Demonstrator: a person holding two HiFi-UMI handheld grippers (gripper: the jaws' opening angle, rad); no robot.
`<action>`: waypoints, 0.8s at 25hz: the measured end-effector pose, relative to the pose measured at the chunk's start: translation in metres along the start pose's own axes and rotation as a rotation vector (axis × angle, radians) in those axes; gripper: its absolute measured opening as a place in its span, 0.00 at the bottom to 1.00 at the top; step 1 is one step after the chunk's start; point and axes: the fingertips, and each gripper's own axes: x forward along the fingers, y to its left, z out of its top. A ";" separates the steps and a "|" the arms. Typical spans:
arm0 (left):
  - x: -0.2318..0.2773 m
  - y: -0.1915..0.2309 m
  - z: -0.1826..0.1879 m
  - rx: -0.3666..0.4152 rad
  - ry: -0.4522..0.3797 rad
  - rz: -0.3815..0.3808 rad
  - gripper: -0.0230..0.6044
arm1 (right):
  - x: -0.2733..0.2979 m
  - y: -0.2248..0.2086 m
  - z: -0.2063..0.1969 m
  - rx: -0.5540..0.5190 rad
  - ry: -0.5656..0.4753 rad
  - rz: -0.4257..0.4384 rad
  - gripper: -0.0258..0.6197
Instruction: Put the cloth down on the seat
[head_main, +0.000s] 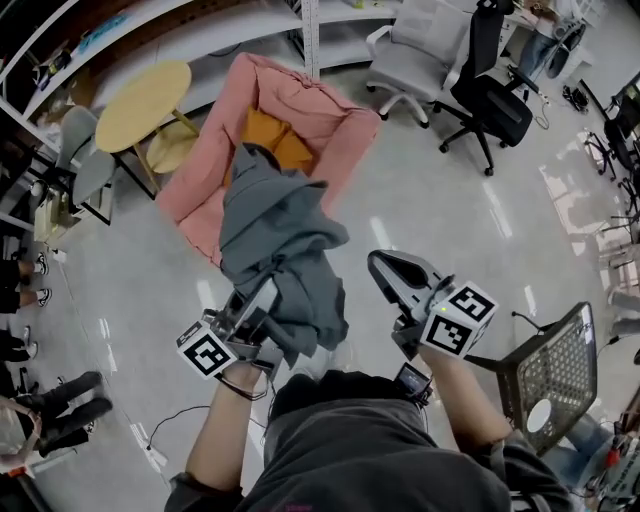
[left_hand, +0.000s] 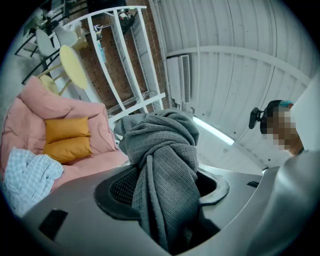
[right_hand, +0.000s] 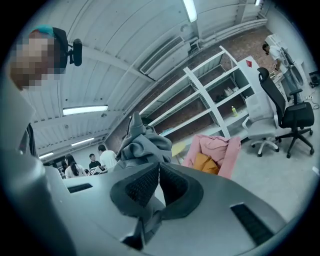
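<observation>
— Closest to the lens?
— Two hand-held tools, with one marker cube apiece: left cube (head_main: 208, 352), right cube (head_main: 461, 318). By way of print, square black-and-white patterns on the cube faces. Off to the right, by the person's elbow, one mesh chair (head_main: 560, 370).
— In the left tool (left_hand: 167, 187)?
— Set wide, pinching a thick twist of grey cloth (head_main: 285, 235), ribbed and knotted over itself, bulging above the pads and trailing below.
— And the right tool (right_hand: 159, 171)?
— Pressed together at the tips, gripping nothing that shows. Just beside the cloth, apart from it in the head view.
— Whereabouts of the cloth, then?
— Up in the air, hanging from the left tool over the pale floor (head_main: 420, 200), not down on the pink seat (head_main: 320, 115), overlapping its near edge from above.
— On the seat itself?
— Two orange cushions (left_hand: 65, 129), stacked against the back, plus one pale checked fabric (left_hand: 30, 175) at the near corner.
— Further off?
— One round yellow tabletop (head_main: 145, 92) left of the seat and white shelving (head_main: 310, 40) behind. Then two more chairs: one white office chair (head_main: 400, 50), one black office chair (head_main: 490, 95).
</observation>
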 end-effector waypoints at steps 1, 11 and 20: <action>0.002 0.010 -0.003 -0.009 -0.003 0.006 0.52 | 0.002 -0.003 -0.007 0.003 0.011 -0.002 0.07; 0.049 0.126 -0.025 -0.085 0.013 0.076 0.52 | 0.010 -0.047 -0.050 0.049 0.090 -0.071 0.07; 0.084 0.230 -0.040 -0.201 0.048 0.159 0.52 | 0.041 -0.076 -0.073 0.097 0.136 -0.122 0.07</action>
